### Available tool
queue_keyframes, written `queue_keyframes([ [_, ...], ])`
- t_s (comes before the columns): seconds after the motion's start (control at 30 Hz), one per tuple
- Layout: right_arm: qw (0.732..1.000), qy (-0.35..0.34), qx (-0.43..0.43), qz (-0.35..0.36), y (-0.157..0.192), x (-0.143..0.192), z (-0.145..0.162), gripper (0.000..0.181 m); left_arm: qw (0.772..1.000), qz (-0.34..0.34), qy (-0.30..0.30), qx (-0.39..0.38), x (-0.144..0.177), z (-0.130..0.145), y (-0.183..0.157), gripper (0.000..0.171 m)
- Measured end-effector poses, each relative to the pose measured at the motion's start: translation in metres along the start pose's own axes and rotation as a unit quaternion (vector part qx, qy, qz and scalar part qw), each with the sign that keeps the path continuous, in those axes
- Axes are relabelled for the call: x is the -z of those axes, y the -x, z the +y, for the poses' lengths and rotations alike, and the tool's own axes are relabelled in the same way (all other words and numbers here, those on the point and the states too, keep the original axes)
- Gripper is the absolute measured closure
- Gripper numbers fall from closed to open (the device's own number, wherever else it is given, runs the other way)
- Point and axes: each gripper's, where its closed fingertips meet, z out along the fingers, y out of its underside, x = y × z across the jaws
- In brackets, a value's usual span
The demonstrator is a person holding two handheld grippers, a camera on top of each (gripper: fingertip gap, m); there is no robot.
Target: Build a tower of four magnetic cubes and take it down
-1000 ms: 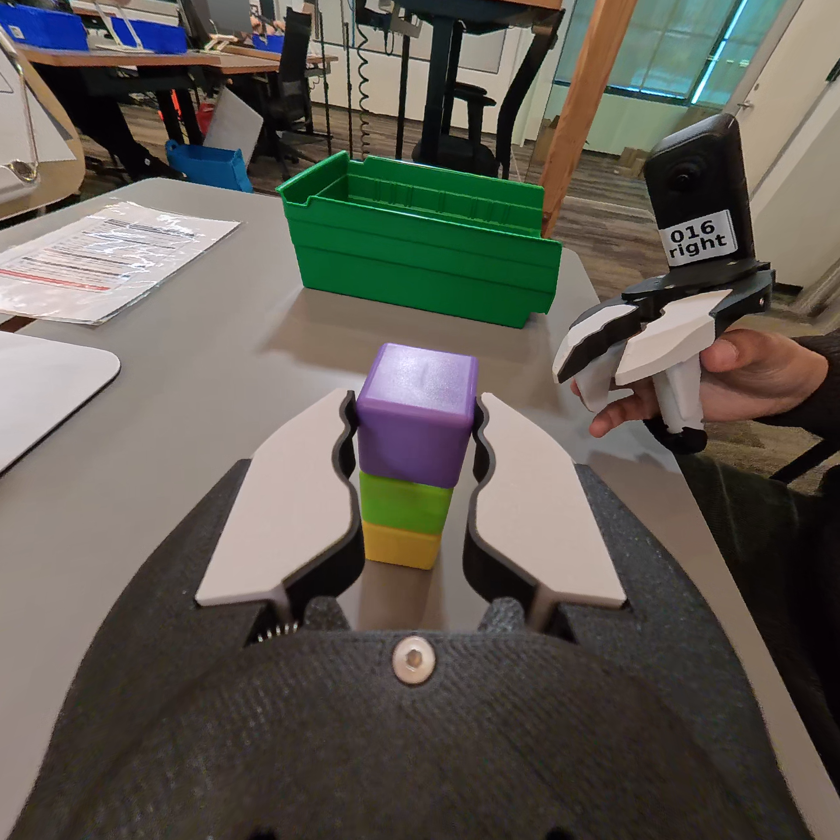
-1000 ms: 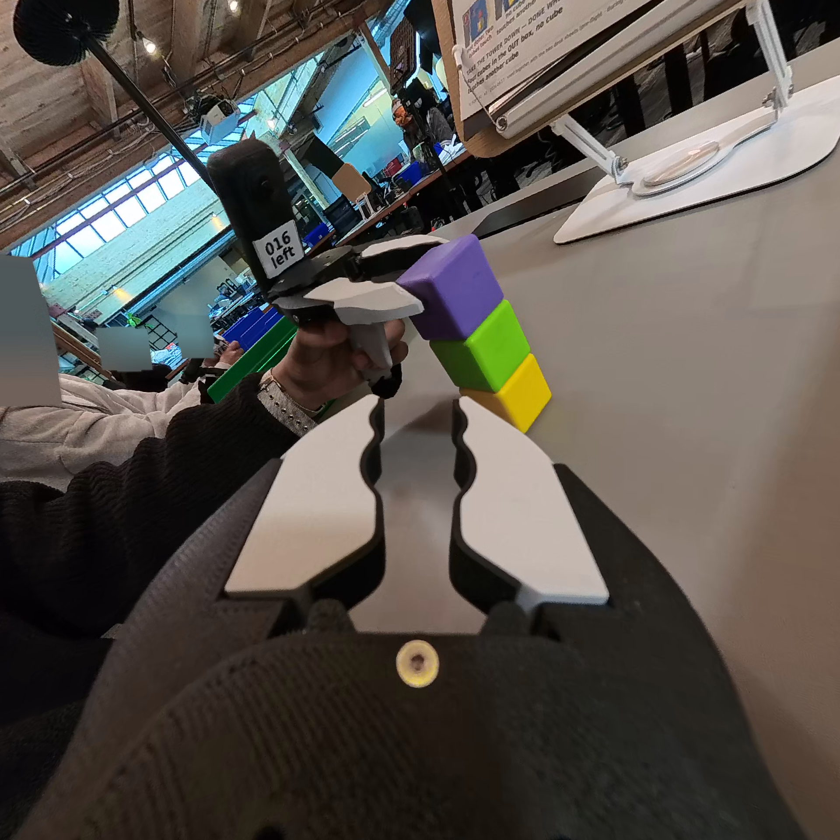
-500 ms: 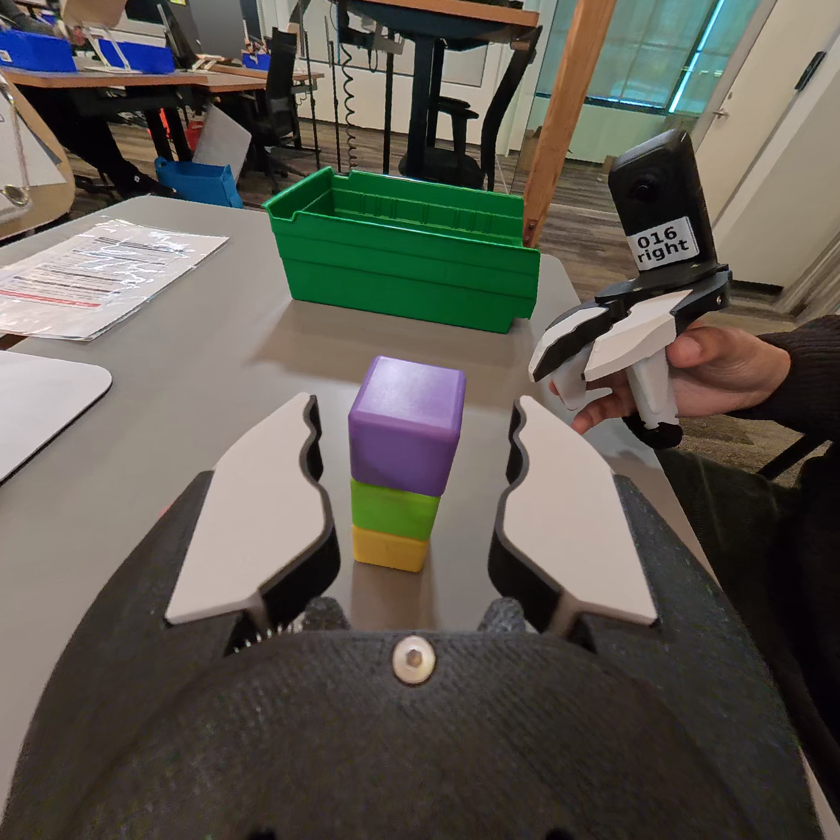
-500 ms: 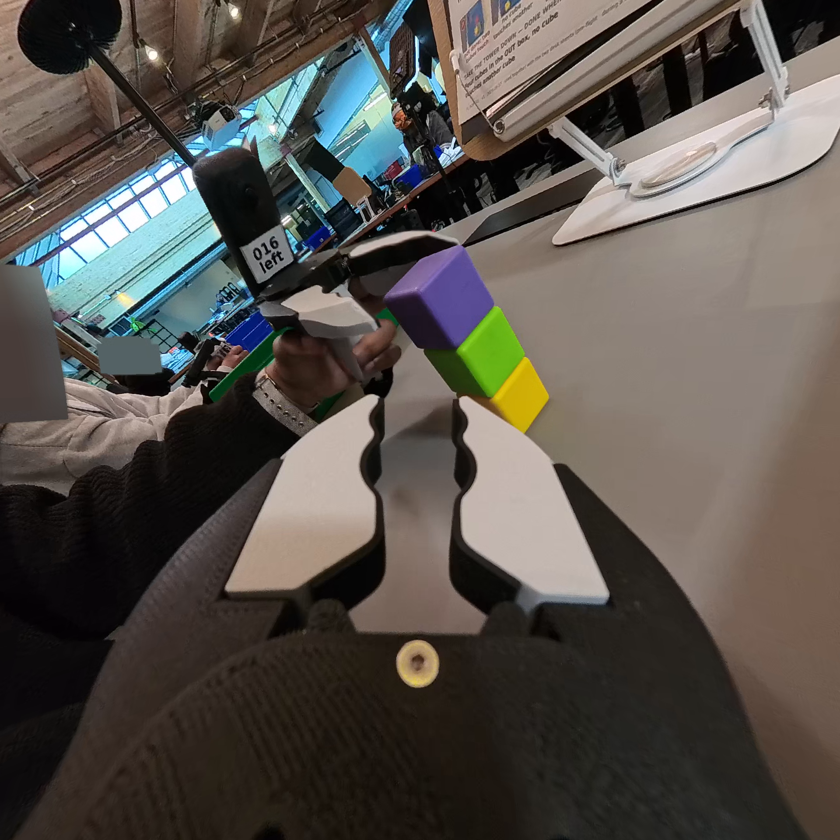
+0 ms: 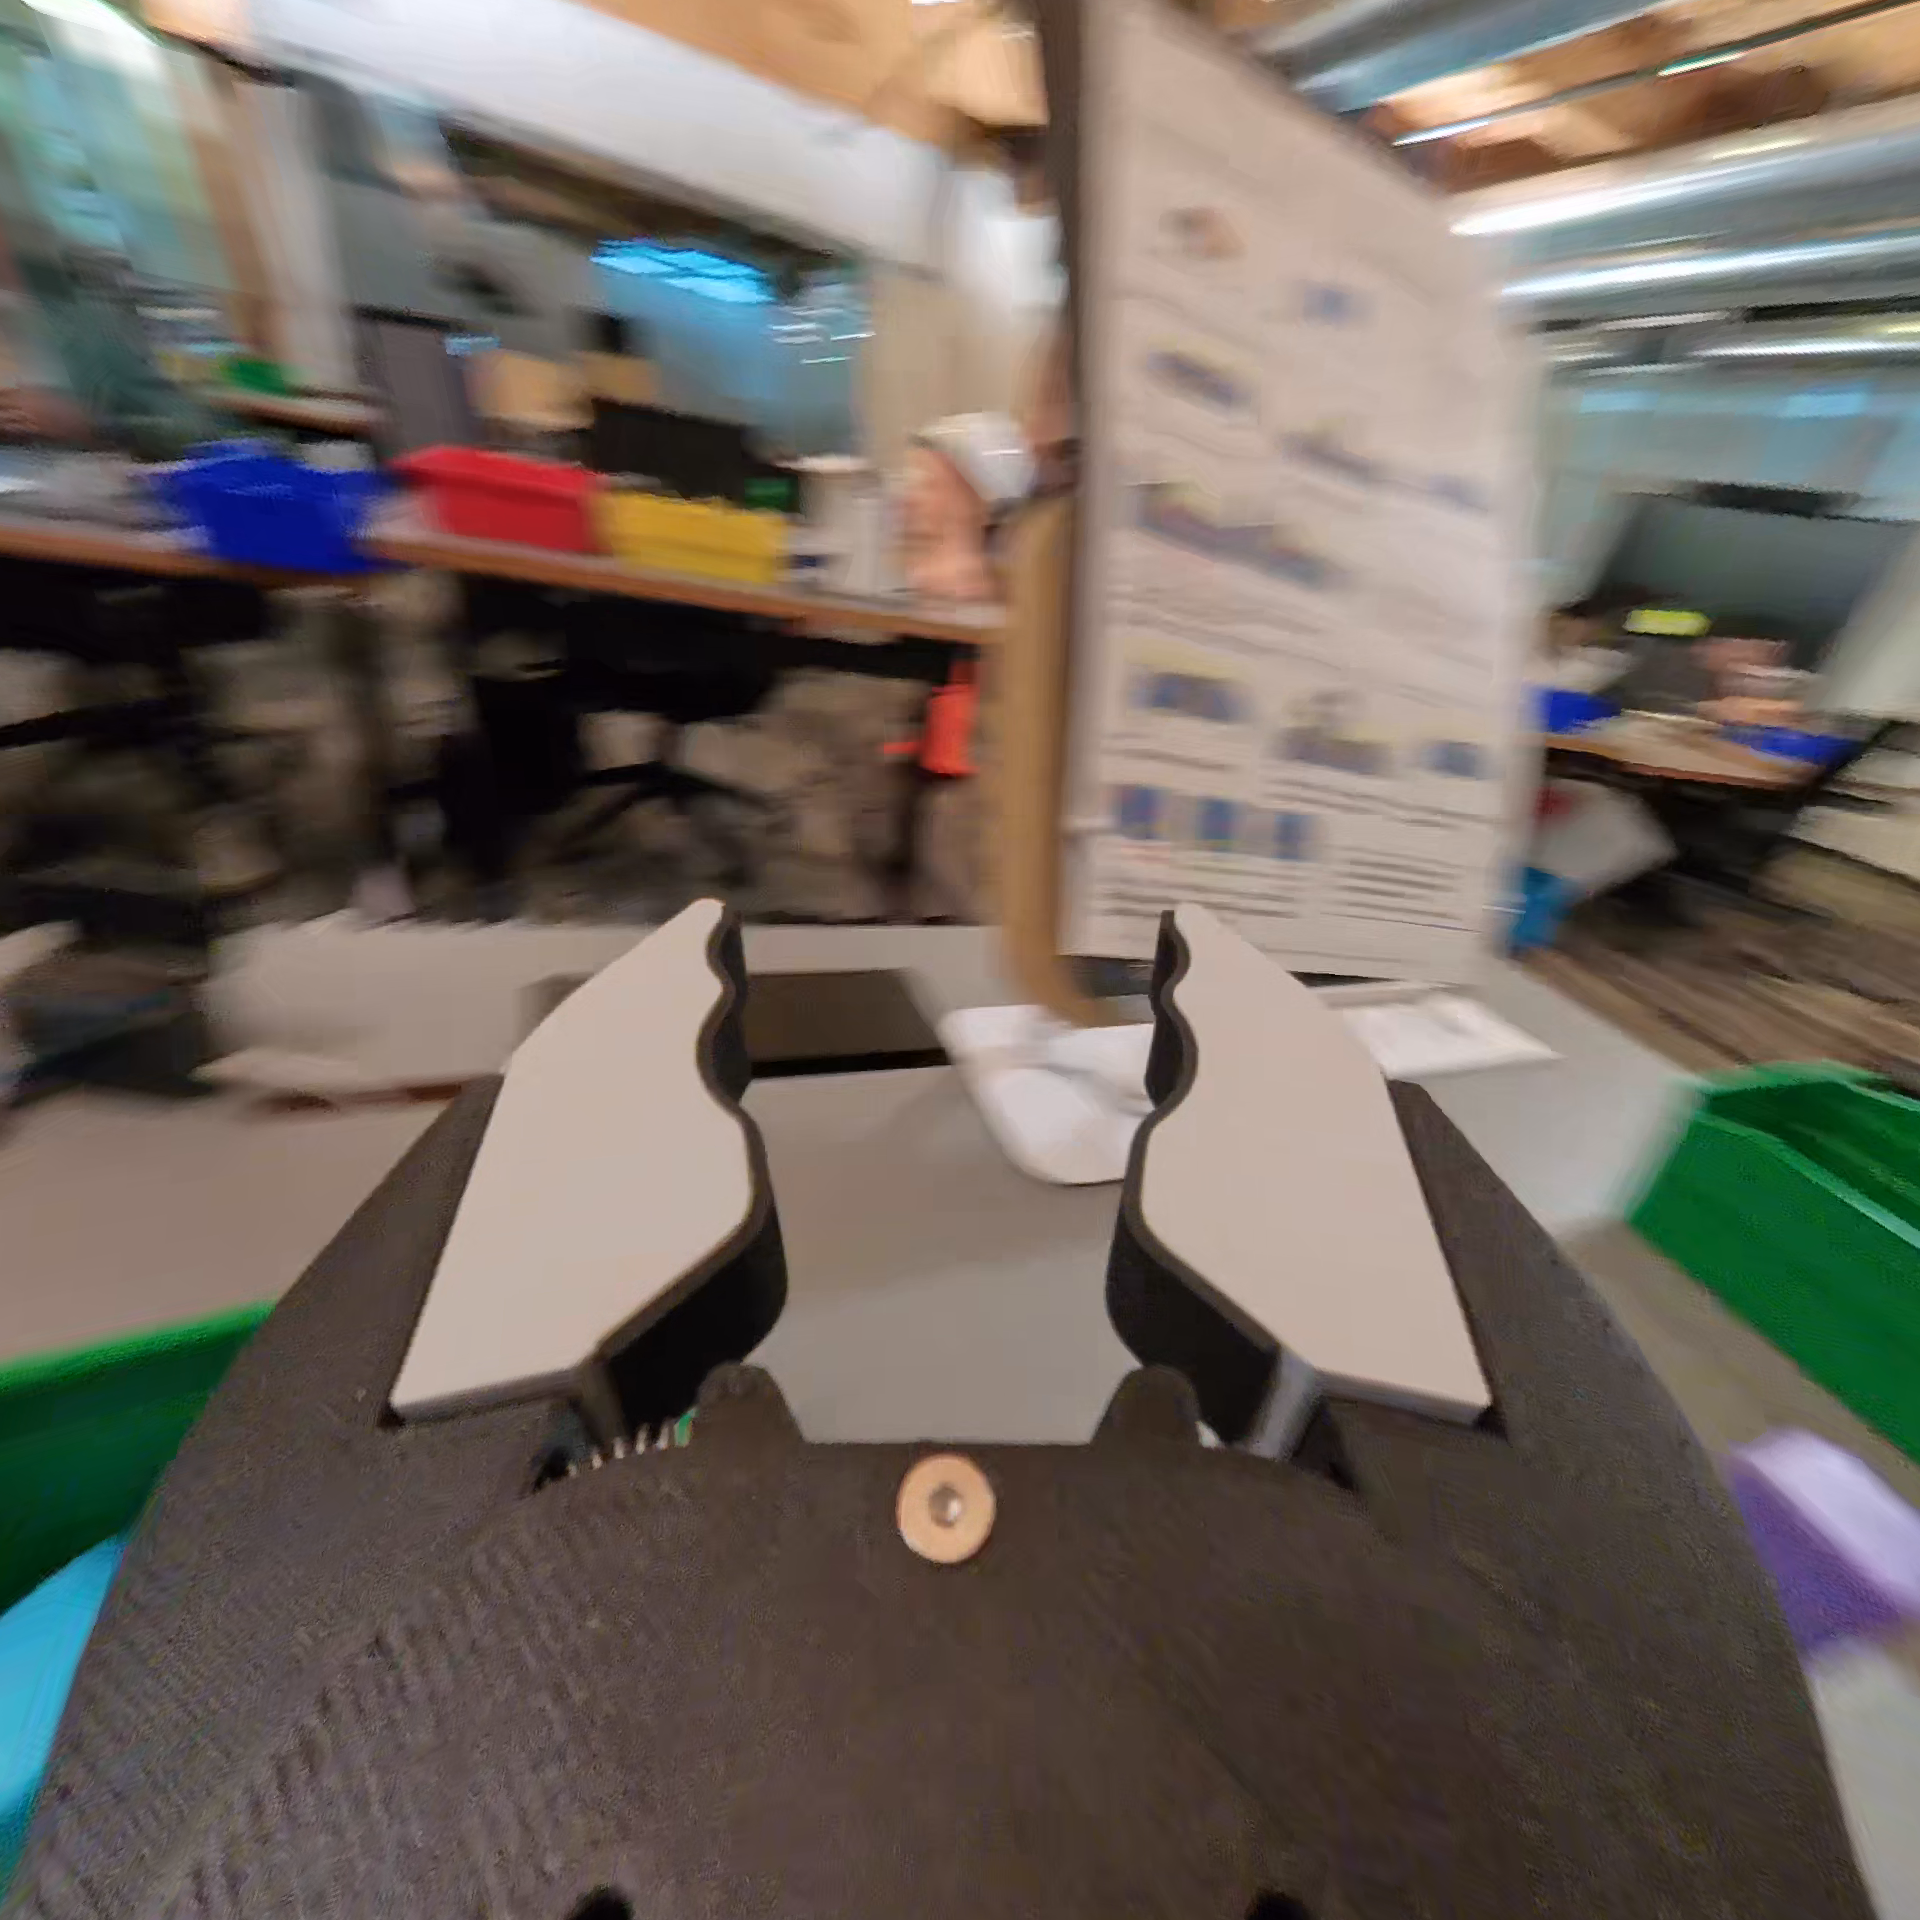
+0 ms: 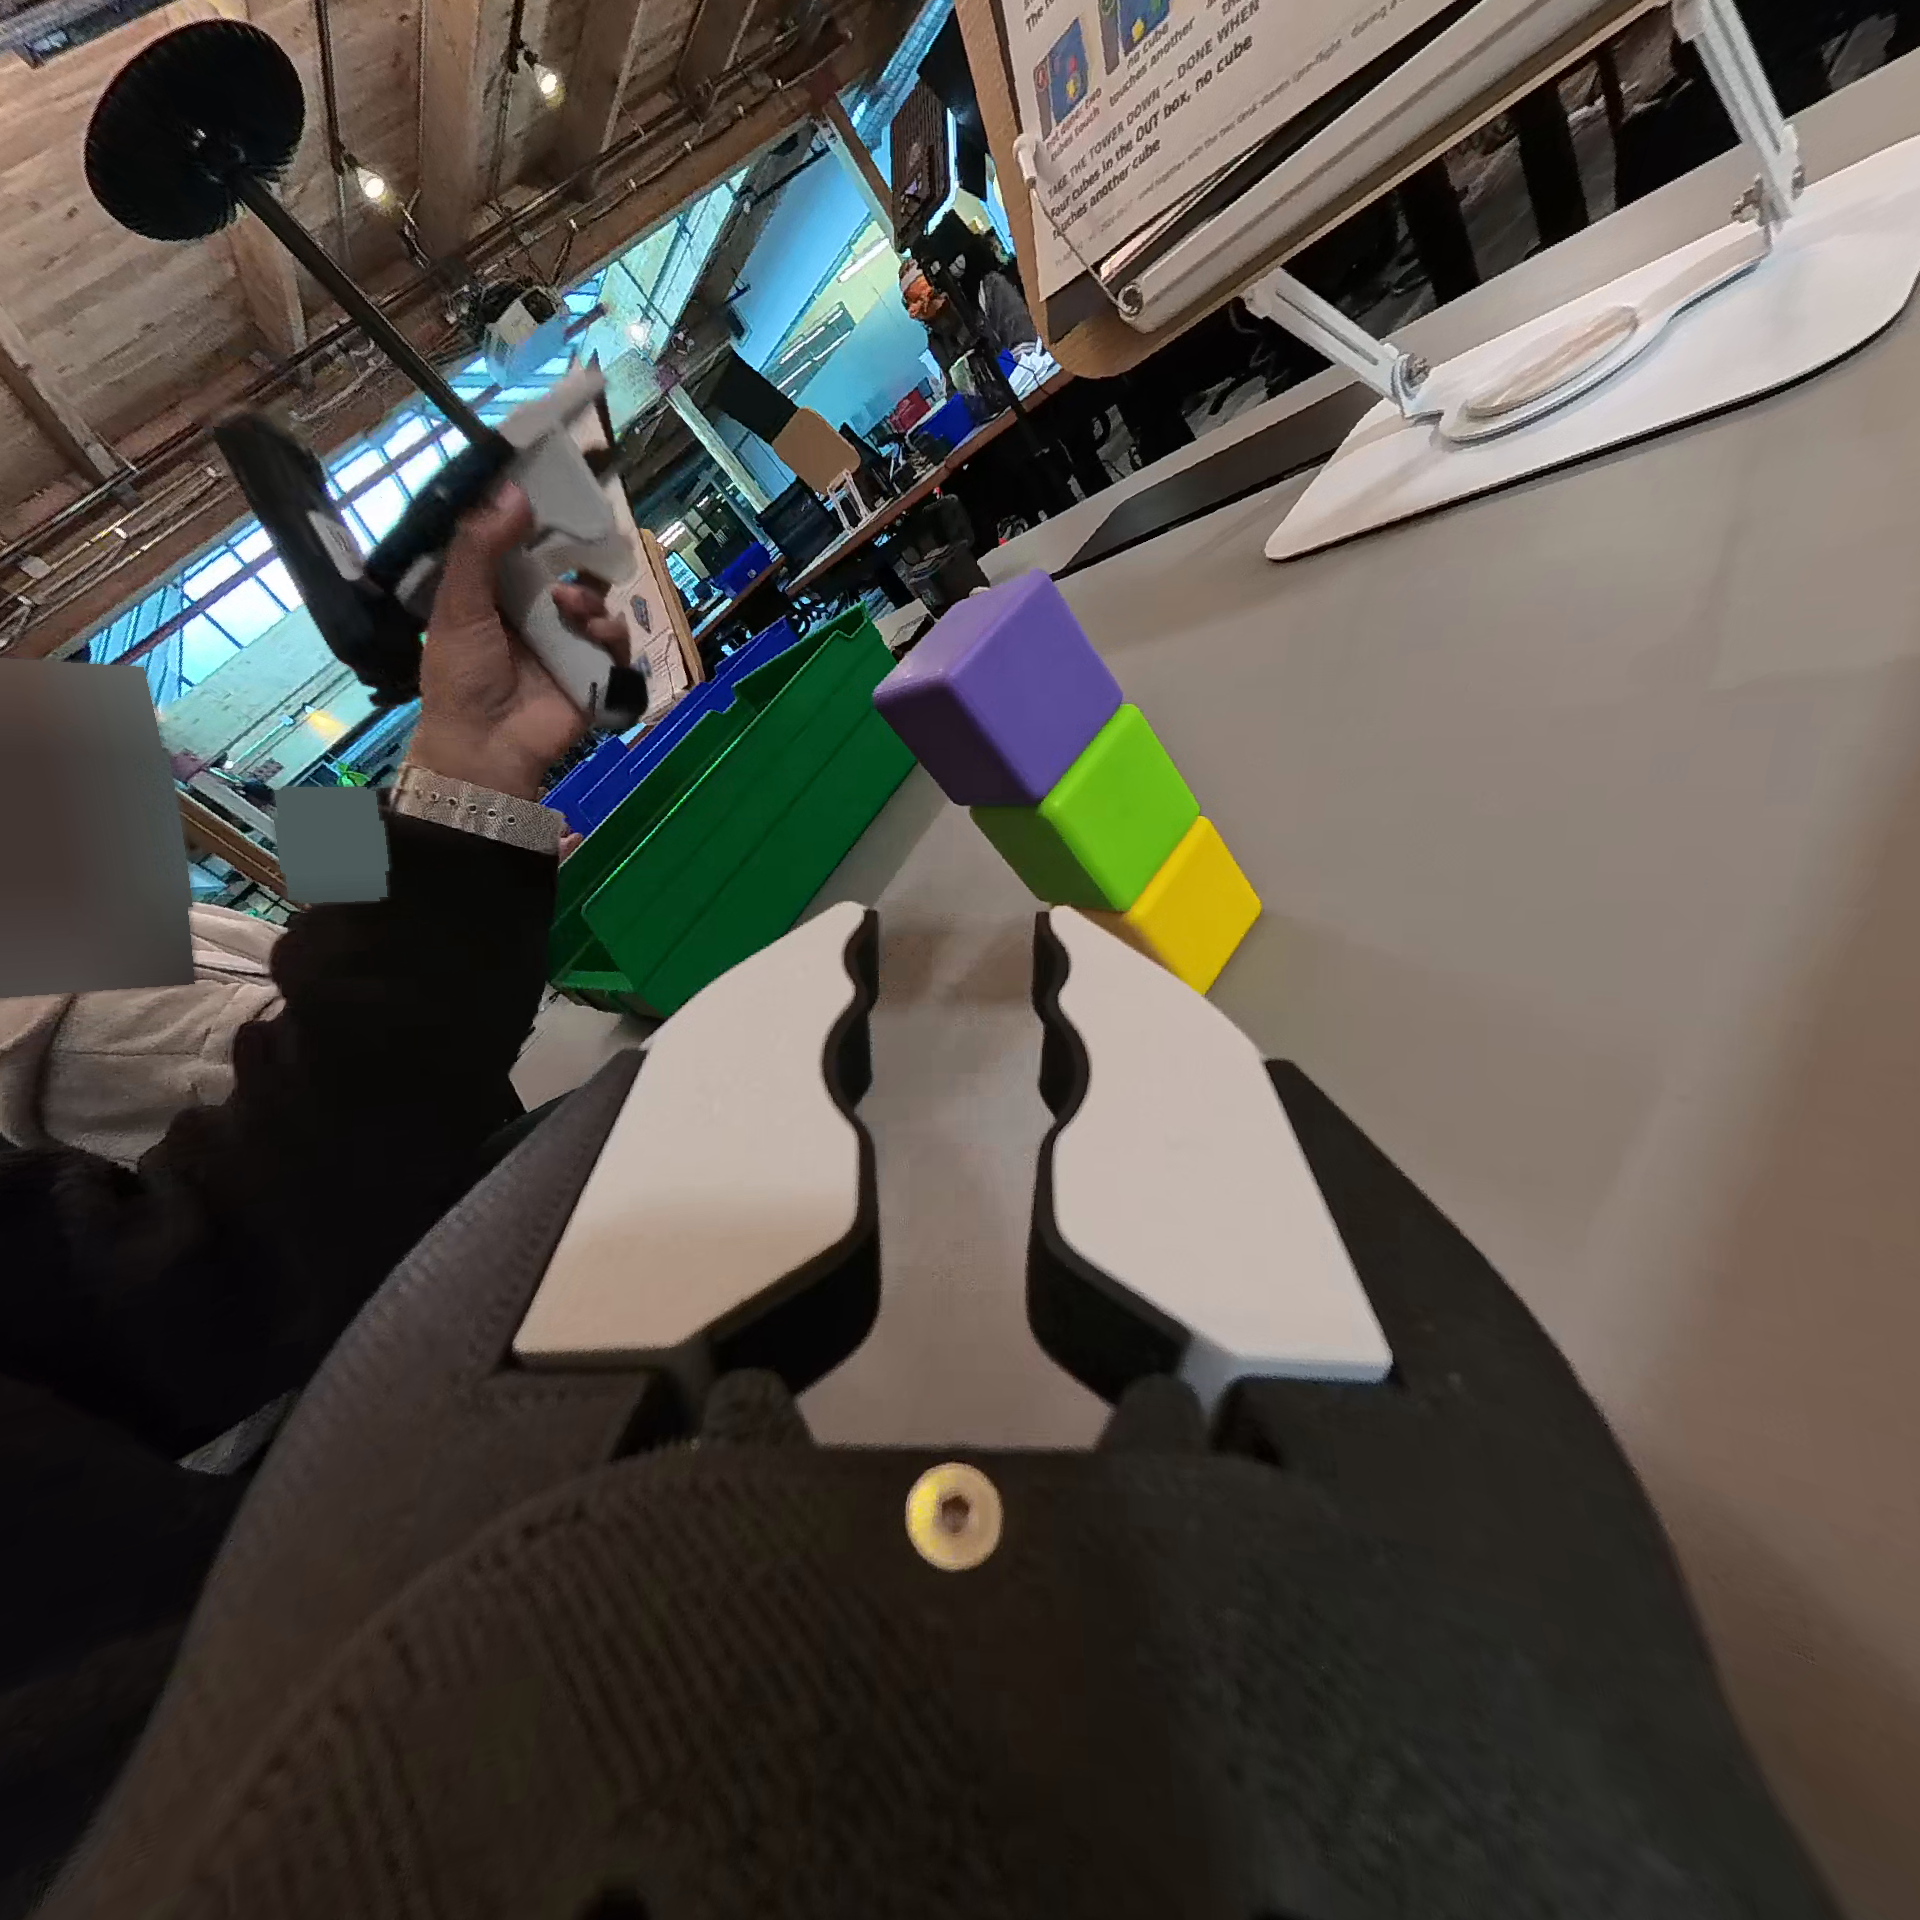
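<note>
left gripper [image 5: 945, 997]: released, holding nothing, raised over the grey worktop [image 5: 935, 1247], view blurred | right gripper [image 6: 951, 951]: jaws apart, nothing between them, low over worktop just beside yellow cube [image 6: 1195, 904] | stack: purple cube [image 6: 997, 691] on green cube [image 6: 1107, 810] on yellow | green bin [image 6: 727, 821] near stack

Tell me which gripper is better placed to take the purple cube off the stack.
Right, probably. The right gripper sits low at the stack's foot, jaws parted, purple cube just ahead. The left gripper is raised high above the green bin, away from the stack.
</note>
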Motion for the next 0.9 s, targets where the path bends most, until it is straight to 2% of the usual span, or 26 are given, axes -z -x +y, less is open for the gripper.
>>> queue_keyframes([
  [0.07,1.0,0.001,0.002,0.001,0.0,0.0,0.0,0.152,0.993,-0.118,0.026,0.003,0.016,0.012,0.069,0.096],
  [0.13,1.0,0.004,0.005,0.002,0.001,-0.001,0.001,0.152,0.978,-0.194,0.075,0.003,0.03,0.039,0.122,0.094],
  [0.27,1.0,0.009,0.007,0.001,0.001,-0.005,0.004,0.152,0.944,-0.274,0.182,0.029,0.048,0.108,0.186,0.094],
  [0.37,1.0,0.012,0.007,0.0,0.001,-0.006,0.005,0.152,0.922,-0.299,0.241,0.05,0.052,0.143,0.204,0.095],
  [0.5,1.0,0.011,0.004,0.0,0.001,-0.006,0.005,0.152,0.891,-0.343,0.299,0.008,0.057,0.162,0.224,0.095],
  [0.6,1.0,0.009,0.001,0.001,0.0,-0.005,0.004,0.152,0.875,-0.347,0.337,-0.002,0.058,0.18,0.228,0.105],
  [0.7,1.0,0.007,-0.002,0.0,-0.001,-0.005,0.003,0.152,0.875,-0.339,0.345,0.015,0.055,0.189,0.227,0.107],
  [0.8,1.0,0.009,-0.006,-0.001,-0.001,-0.006,0.004,0.152,0.874,-0.339,0.349,0.013,0.058,0.188,0.229,0.119],
  [0.9,1.0,0.011,-0.007,-0.003,-0.001,-0.006,0.006,0.152,0.891,-0.301,0.339,0.03,0.055,0.182,0.22,0.121],
])
